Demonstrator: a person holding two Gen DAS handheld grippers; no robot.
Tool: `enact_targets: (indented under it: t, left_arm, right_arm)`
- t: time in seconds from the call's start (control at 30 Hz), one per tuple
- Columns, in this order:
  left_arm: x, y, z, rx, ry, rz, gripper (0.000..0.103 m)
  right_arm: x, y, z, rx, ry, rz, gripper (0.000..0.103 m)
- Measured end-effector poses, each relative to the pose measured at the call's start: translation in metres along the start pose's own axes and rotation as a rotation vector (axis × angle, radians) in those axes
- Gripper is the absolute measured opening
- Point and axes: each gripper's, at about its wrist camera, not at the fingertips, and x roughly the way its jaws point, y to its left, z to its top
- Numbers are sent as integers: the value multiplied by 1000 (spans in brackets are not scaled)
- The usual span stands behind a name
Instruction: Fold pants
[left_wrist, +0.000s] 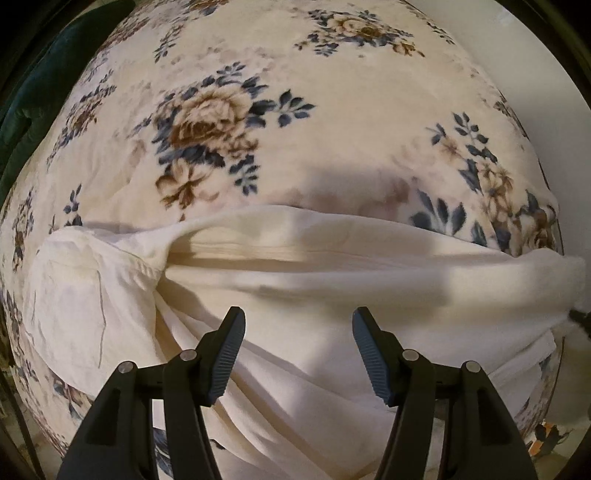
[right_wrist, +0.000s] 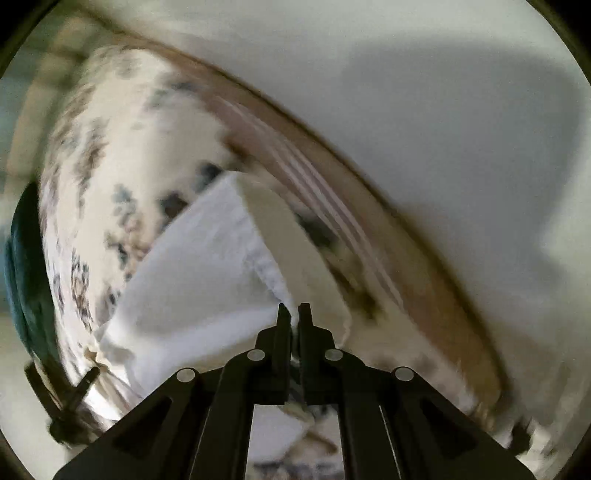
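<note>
White pants (left_wrist: 332, 266) lie in a folded, creased band across a floral blanket (left_wrist: 258, 74). A pocket seam shows at their left end. My left gripper (left_wrist: 298, 314) hangs open just over the pants and points down. Its ribbed pads are apart, with no cloth pinched between them. In the blurred right wrist view my right gripper (right_wrist: 294, 306) is shut on a thin edge of the pants (right_wrist: 192, 266), and the cloth spreads away from its tips over the blanket (right_wrist: 92, 147).
A dark green cloth (left_wrist: 44, 74) lies along the blanket's far left edge, and the same green cloth (right_wrist: 22, 277) shows in the right wrist view. A pale wall (right_wrist: 406, 74) and a wooden bed edge (right_wrist: 332, 166) run beside the blanket.
</note>
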Motion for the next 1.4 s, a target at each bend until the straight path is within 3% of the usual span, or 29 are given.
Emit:
enact_targets:
  t: [0.13, 0.17, 0.2, 0.27, 0.4, 0.5, 0.57, 0.67, 0.73, 0.77, 0.83, 0.97, 1.07, 1.13, 1.17, 1.2, 1.27, 1.33, 1.4]
  left_arm:
    - [-3, -2, 1, 8, -9, -4, 59]
    - [-3, -2, 2, 9, -10, -5, 59]
    - [-3, -3, 2, 11, -11, -5, 59]
    - [-2, -3, 3, 16, -11, -4, 59]
    - [-1, -6, 4, 17, -11, -9, 59]
    - [-2, -9, 6, 27, -13, -8, 59]
    - [-2, -11, 7, 30, -12, -10, 59]
    - [-2, -13, 9, 30, -11, -18, 59]
    - [-3, -13, 11, 26, -15, -26, 59]
    - [-4, -12, 11, 23, -15, -31, 59]
    - [-7, -10, 12, 22, -24, -32, 59]
    - [-8, 2, 12, 6, -34, -19, 59]
    - [-5, 12, 13, -23, -26, -16, 59]
    - [-9, 17, 13, -46, -37, -15, 59]
    - [-11, 18, 12, -51, -44, -16, 59]
    - [-13, 19, 11, -52, -51, -16, 59]
    - [-15, 18, 9, -45, -58, -12, 59]
    - [-13, 16, 6, -39, -53, -19, 59]
    - [-9, 12, 2, -31, -36, -29, 59]
  right_arm:
    - [19, -6, 1, 47, 48, 56, 11]
    - [18, -5, 4, 55, 41, 83, 22]
    - [15, -4, 7, 66, 28, 125, 48]
    - [8, -2, 16, 91, -15, 192, 72]
    - [-2, 14, 43, 114, -66, 243, 72]
    - [-1, 35, 67, 72, -65, 161, 72]
    - [7, 54, 76, 31, -20, 58, 72]
    - [34, 62, 94, 73, 107, 51, 70]
    - [51, 66, 104, 104, 170, 90, 40]
    - [55, 73, 107, 103, 196, 89, 9]
    - [39, 92, 98, 23, 139, 97, 9]
    - [-47, 130, 82, -120, -163, 222, 7]
    - [-35, 126, 99, -88, -163, 184, 7]
    - [-8, 120, 112, -42, -84, 193, 11]
    - [0, 120, 116, -46, -51, 184, 20]
    - [0, 125, 118, -75, -43, 160, 46]
    - [-12, 138, 108, -153, -89, 122, 87]
    - [-33, 148, 92, -216, -146, 99, 87]
    - [-47, 138, 78, -203, -175, 30, 87]
